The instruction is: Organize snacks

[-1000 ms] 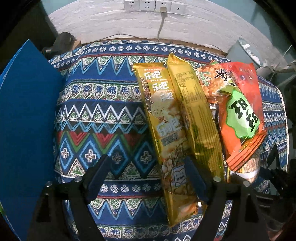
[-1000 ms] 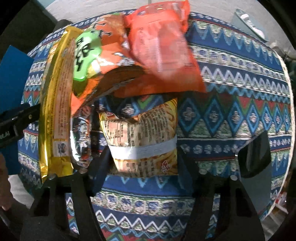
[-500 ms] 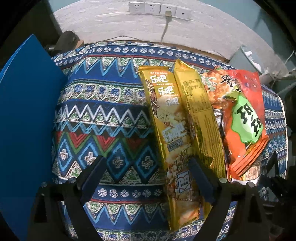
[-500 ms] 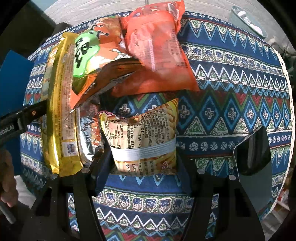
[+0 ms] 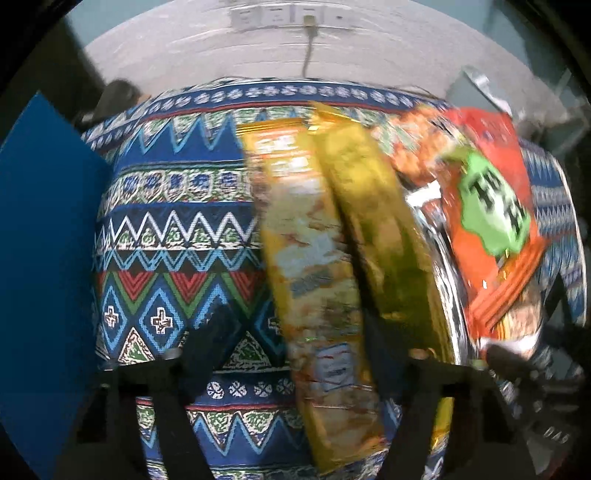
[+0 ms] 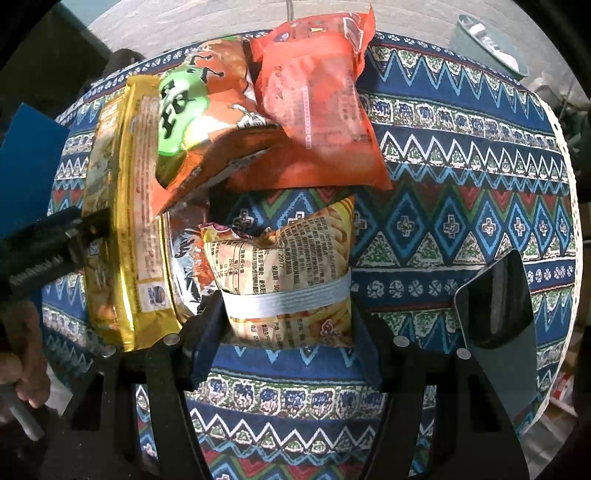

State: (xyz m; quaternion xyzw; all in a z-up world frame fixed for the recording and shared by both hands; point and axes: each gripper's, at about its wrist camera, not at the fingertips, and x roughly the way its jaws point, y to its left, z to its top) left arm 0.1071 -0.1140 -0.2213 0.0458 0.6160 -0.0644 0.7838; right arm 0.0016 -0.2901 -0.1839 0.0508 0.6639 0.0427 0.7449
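Two long yellow snack packs (image 5: 317, 266) lie side by side on the patterned tablecloth (image 5: 166, 229); the left one runs between my open left gripper (image 5: 295, 332) fingers. An orange bag with a green label (image 5: 491, 221) lies to their right. In the right wrist view, my open right gripper (image 6: 284, 325) straddles a beige bag with a white band (image 6: 291, 280). Behind it lie the green-label bag (image 6: 192, 122), an orange-red bag (image 6: 317, 114) and the yellow packs (image 6: 122, 221). The left gripper (image 6: 55, 247) shows at the left edge.
A blue board (image 5: 44, 258) stands at the table's left edge. A dark phone-like slab (image 6: 498, 302) lies on the right of the table. A silver foil bag (image 6: 188, 273) sits between the yellow packs and the beige bag. Wall sockets (image 5: 291, 16) are behind the table.
The left wrist view has shifted forward and blurs with motion; the yellow pack now sits deeper between the left fingers. The right gripper has closed in a little on the beige bag.
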